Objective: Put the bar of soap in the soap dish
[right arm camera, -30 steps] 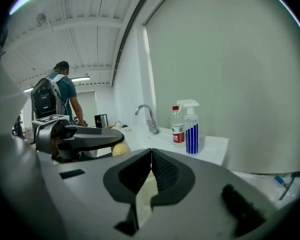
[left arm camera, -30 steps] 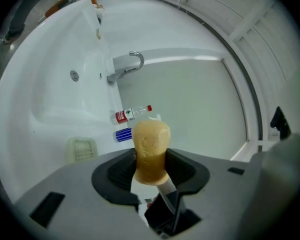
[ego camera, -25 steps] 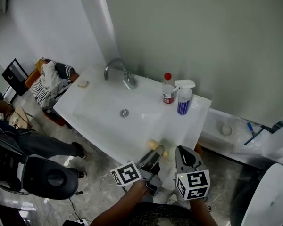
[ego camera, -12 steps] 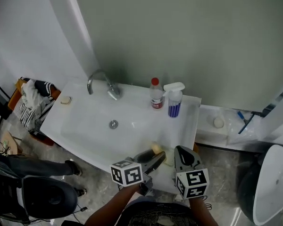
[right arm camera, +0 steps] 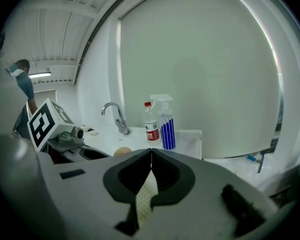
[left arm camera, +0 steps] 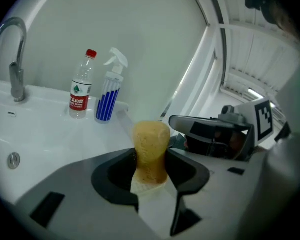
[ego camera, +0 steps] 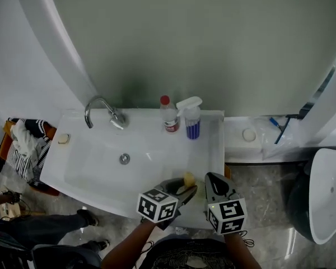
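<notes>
A yellowish bar of soap (left arm camera: 151,144) stands upright between the jaws of my left gripper (left arm camera: 151,171), which is shut on it. From the head view the soap (ego camera: 189,179) and left gripper (ego camera: 186,187) hang over the front right edge of the white sink (ego camera: 89,175). My right gripper (ego camera: 211,178) is just to the right of it, jaws pressed together with nothing in them (right arm camera: 151,156). A small pale soap dish (ego camera: 63,139) sits on the sink's far left corner, well away from both grippers.
A chrome faucet (ego camera: 103,112) stands at the back of the basin and a drain (ego camera: 124,159) lies in its middle. A red-capped bottle (ego camera: 168,115) and a blue spray bottle (ego camera: 191,119) stand at the back right. Clothes (ego camera: 25,139) lie piled left of the sink.
The head view has swung, so the sink now sits lower and further left in it. Both grippers stay close together at the front right, the left still shut on the soap.
</notes>
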A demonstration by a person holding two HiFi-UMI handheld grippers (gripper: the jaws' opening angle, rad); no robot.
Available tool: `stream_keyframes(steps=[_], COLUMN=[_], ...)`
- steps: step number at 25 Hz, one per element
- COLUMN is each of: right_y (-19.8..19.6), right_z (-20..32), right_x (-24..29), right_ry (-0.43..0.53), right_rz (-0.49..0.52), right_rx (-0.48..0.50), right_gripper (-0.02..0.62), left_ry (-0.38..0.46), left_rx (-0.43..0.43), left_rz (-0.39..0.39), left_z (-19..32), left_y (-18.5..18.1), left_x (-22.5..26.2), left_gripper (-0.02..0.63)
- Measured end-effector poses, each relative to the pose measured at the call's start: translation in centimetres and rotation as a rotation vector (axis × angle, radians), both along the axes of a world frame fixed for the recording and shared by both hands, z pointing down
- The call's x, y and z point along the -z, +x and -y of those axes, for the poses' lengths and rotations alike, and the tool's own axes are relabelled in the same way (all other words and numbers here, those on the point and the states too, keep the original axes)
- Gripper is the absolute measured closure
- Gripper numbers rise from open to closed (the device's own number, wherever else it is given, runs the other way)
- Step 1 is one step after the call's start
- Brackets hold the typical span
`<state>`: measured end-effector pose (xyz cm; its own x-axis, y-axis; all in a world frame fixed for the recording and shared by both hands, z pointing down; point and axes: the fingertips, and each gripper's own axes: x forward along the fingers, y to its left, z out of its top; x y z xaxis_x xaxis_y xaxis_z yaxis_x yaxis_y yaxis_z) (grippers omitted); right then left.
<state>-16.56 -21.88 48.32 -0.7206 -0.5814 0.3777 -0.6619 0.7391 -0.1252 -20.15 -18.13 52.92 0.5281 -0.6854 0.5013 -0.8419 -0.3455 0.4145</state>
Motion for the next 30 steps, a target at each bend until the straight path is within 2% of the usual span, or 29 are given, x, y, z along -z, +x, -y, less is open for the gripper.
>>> stream_keyframes(steps=[9, 14, 22, 30], right_y=[0.8, 1.4, 1.8, 2.3], right_z=[0.0, 0.2, 0.5, 0.9], right_x=[-0.3, -0.5, -0.7, -1.6], right_ry=[-0.004, -0.009, -0.014, -0.033], right_rz=[-0.003, -0.003, -0.005, -0.001], right_rx=[-0.072, -0.109, -0.152, -0.205], right_gripper=[0.583, 0.583, 0.583, 0.583], left_ry=[-0.015, -0.02, -0.018, -0.018], left_rx=[-0.254, -0.371, -0.574, -0.811], left_rz=[0.245, 0.413, 0.569, 0.797], left_z=[-0.2, -0.2, -0.3, -0.3], left_y=[1.3, 1.4, 2.0, 1.8], left_x=[-2.0, -3.3, -4.6, -6.5], left_gripper=[0.419, 0.419, 0.419, 0.419])
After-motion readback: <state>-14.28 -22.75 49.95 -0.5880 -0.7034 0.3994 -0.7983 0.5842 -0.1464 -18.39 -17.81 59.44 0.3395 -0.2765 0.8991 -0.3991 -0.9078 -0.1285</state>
